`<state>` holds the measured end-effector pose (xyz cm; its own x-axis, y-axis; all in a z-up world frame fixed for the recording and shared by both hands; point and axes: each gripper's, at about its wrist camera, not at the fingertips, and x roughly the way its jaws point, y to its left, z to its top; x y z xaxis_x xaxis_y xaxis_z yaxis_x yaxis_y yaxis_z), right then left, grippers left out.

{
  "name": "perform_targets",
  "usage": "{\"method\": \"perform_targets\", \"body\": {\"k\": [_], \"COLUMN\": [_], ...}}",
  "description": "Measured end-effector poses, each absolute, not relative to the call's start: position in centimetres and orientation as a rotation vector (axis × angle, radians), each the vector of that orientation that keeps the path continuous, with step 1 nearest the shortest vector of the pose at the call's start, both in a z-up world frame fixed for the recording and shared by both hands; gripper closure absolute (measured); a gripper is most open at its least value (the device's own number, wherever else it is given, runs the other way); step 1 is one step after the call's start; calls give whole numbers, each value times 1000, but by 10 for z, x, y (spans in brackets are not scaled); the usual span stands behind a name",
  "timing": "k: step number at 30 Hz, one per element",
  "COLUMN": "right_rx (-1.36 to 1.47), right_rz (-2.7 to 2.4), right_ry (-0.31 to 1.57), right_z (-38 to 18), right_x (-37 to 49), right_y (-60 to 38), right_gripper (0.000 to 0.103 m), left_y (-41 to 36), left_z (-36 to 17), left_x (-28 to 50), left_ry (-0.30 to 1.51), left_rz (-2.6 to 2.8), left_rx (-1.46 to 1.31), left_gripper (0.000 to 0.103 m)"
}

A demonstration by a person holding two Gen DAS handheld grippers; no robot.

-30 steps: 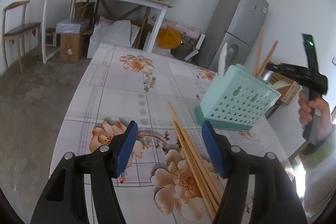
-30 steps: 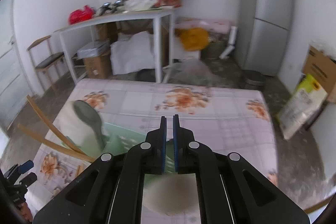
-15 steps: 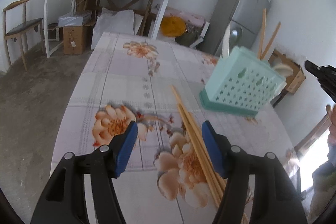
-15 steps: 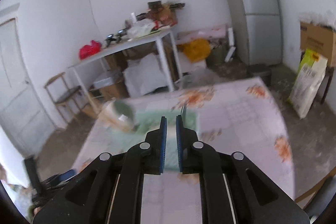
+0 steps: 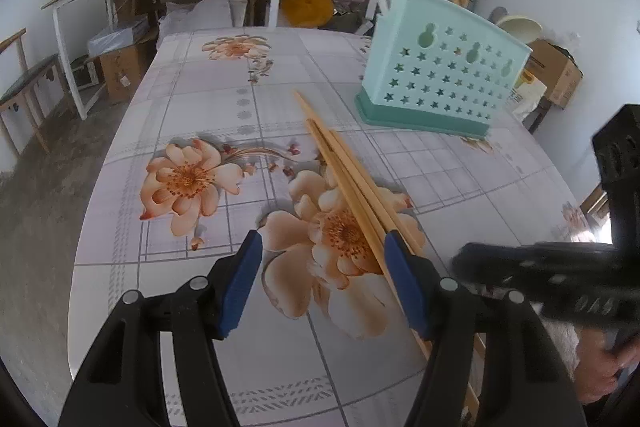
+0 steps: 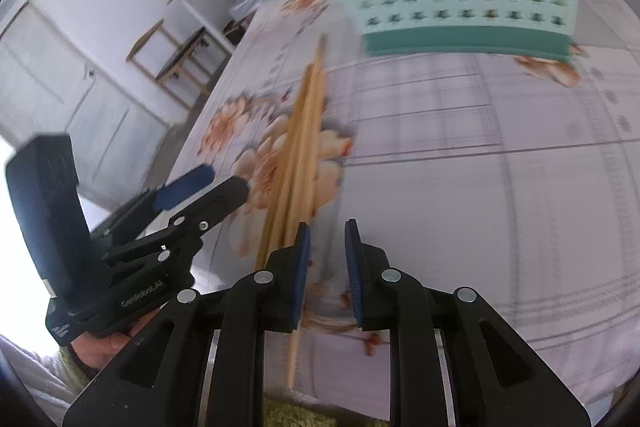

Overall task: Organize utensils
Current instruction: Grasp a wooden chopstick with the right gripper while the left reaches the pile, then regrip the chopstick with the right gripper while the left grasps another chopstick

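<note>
The chopsticks (image 5: 352, 187) lie bundled on the bench (image 5: 200, 107), short of the holder (image 5: 440, 75). The left tool (image 5: 322, 287) gapes empty; the right tool (image 6: 326, 267), opening, should straddle 1 pair squarely.

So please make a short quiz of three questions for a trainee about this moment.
1. True or false: the left tongs are shut on the chopsticks.
2. Where do the loose chopsticks lie? A) on the tablecloth B) on the floor C) on a chair
3. Fill in: the utensil holder has small ____-shaped holes.

Key: 1 false, the chopsticks lie beside one pad, not pressed; 2 A; 3 star.
</note>
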<state>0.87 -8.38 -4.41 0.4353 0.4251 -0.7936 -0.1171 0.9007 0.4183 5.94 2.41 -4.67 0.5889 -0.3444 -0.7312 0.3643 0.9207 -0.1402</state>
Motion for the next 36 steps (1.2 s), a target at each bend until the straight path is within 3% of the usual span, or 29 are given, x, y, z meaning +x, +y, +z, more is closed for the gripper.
{"method": "perform_targets", "body": {"k": [5,9,24,29,36], "right_rx": [274,218,193,217,235], "right_rz": [346,304,169,154,157], "right_ry": [1065,1058,1032,1036,1074], "right_z": [-47,-50,-49,-48,-46], "right_x": [12,13,5,0,-13], "right_y": [-69,-61,-92,-104,-118], "right_gripper": [88,98,99,99,99], "left_y": [21,17,0,3,18], "left_z": [-45,-48,-58,-59,-56], "left_x": [56,55,71,77,74], "left_ry": [843,852,870,876,917], "left_rz": [-442,-475,-527,-507,-475], "left_rx": [30,41,99,102,100], "left_gripper": [53,59,78,92,96]}}
